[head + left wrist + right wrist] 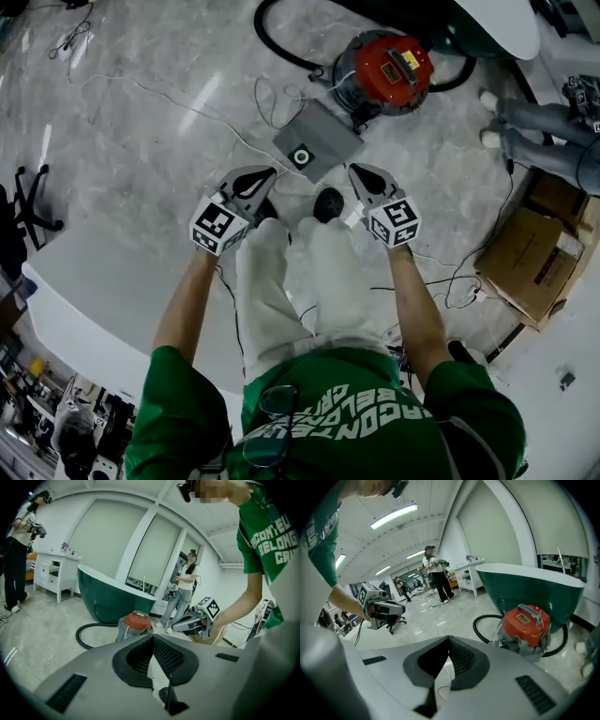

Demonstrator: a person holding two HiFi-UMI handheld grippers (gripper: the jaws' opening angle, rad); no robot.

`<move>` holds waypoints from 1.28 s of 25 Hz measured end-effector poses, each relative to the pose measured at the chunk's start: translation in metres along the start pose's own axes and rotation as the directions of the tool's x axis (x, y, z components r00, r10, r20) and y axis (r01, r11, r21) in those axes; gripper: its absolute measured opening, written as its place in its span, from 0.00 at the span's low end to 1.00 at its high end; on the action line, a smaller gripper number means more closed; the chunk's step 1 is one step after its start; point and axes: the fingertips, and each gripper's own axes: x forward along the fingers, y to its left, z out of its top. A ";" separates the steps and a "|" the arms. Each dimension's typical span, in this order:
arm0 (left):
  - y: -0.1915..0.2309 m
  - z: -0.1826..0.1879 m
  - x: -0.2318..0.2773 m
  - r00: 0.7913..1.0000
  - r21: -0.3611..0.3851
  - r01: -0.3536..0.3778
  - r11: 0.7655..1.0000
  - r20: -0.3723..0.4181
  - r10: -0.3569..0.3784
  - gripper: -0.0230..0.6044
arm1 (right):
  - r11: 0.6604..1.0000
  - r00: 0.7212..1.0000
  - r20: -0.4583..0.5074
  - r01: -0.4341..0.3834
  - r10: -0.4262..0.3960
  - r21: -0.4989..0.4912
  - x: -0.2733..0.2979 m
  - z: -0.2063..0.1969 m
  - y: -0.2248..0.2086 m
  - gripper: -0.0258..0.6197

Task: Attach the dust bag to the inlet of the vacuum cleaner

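Note:
The vacuum cleaner [384, 70], a steel drum with a red lid, stands on the marble floor ahead of me, in front of a green bathtub [112, 599]. Its black hose [281, 42] curls behind it. A flat grey dust bag [317, 141] with a round white collar lies on the floor against the drum. My left gripper [258, 178] and right gripper [361, 176] hang side by side above my feet, short of the bag and apart from it. Both are shut, with nothing between the jaws. The vacuum also shows in the left gripper view [136, 623] and the right gripper view [527, 625].
Thin cables [234, 131] trail across the floor. A cardboard box [530, 258] sits at the right, with another person's legs [539, 127] beyond it. An office chair [28, 202] and a white curved surface [103, 300] lie to my left. More people stand further back.

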 end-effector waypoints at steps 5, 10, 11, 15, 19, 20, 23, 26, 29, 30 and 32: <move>0.037 -0.100 0.050 0.998 0.032 0.054 0.998 -0.031 -0.053 0.04 | 1.000 1.000 -0.016 0.011 -0.011 0.022 0.057 -0.101 -0.033 0.05; 0.078 -0.190 0.097 0.994 0.062 0.101 0.993 -0.058 -0.098 0.04 | 0.999 1.000 -0.017 0.011 -0.010 0.037 0.120 -0.189 -0.067 0.05; 0.086 -0.209 0.106 0.992 0.071 0.110 0.991 -0.064 -0.105 0.04 | 0.999 1.000 -0.015 0.008 -0.008 0.035 0.134 -0.205 -0.073 0.05; 0.109 -0.275 0.144 0.987 0.109 0.153 0.982 -0.061 -0.147 0.04 | 0.999 1.000 -0.001 -0.016 0.016 0.040 0.190 -0.265 -0.091 0.05; 0.129 -0.338 0.179 0.983 0.133 0.182 0.974 -0.057 -0.176 0.04 | 0.998 0.999 0.019 -0.046 0.045 0.033 0.240 -0.313 -0.103 0.05; 0.133 -0.353 0.187 0.982 0.135 0.187 0.973 -0.055 -0.181 0.04 | 0.998 0.998 0.025 -0.052 0.051 0.027 0.251 -0.322 -0.105 0.05; 0.141 -0.392 0.206 0.979 0.141 0.200 0.969 -0.053 -0.195 0.04 | 0.998 0.997 0.039 -0.068 0.068 0.011 0.276 -0.346 -0.107 0.05; 0.142 -0.419 0.220 0.976 0.146 0.217 0.965 -0.059 -0.211 0.04 | 0.996 0.995 0.047 -0.087 0.088 -0.011 0.289 -0.360 -0.103 0.05; 0.139 -0.437 0.228 0.971 0.142 0.234 0.962 -0.071 -0.226 0.04 | 0.994 0.993 0.046 -0.107 0.108 -0.034 0.292 -0.370 -0.097 0.05; 0.138 -0.442 0.230 0.970 0.139 0.240 0.961 -0.075 -0.232 0.04 | 0.993 0.993 0.046 -0.111 0.113 -0.040 0.293 -0.373 -0.095 0.05; 0.136 -0.450 0.233 0.967 0.134 0.251 0.959 -0.082 -0.241 0.04 | 0.992 0.992 0.046 -0.117 0.120 -0.051 0.293 -0.378 -0.089 0.05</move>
